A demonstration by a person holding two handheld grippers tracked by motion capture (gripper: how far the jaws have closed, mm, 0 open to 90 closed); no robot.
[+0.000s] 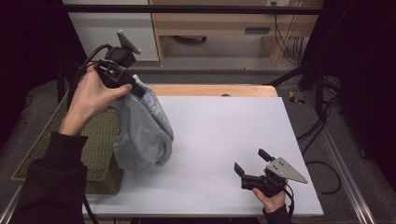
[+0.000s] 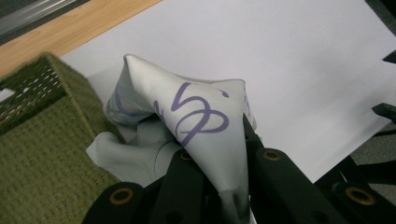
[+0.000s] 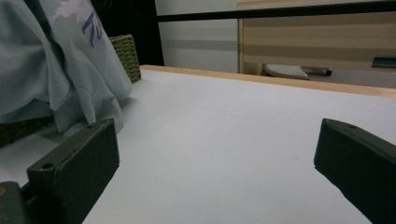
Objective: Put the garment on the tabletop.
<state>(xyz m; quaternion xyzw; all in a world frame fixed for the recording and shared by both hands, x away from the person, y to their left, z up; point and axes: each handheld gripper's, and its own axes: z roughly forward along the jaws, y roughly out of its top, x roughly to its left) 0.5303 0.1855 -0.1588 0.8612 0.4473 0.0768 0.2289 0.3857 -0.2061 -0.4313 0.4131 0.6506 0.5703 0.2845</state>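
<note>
The left gripper point(image 1: 140, 91) is held high at about ten o'clock in the high view, above the left edge of the tabletop point(image 1: 219, 140). Its jaws are clamped on a bunched fold of the pale grey garment point(image 1: 142, 133). In the left gripper view, the cloth point(image 2: 201, 126) rises as a peak from between the two black jaws, with a purple looping print across its face. The rest of the garment hangs down from the grip in a loose bundle. Its lower end rests on the white tabletop at about eight o'clock, just beside the woven green basket point(image 1: 95, 149). The left side of the bundle overlaps the basket's right wall. The basket stands at the left edge of the tabletop, at nine o'clock.

The right gripper point(image 1: 252, 165) lies low over the tabletop at about five o'clock in the high view, well apart from the garment. Its jaws stand wide apart with nothing between them. In the right gripper view, the two dark jaws frame bare white tabletop point(image 3: 224, 149). The hanging garment point(image 3: 51, 60) shows at ten o'clock there, with the basket point(image 3: 126, 56) behind it.
</note>
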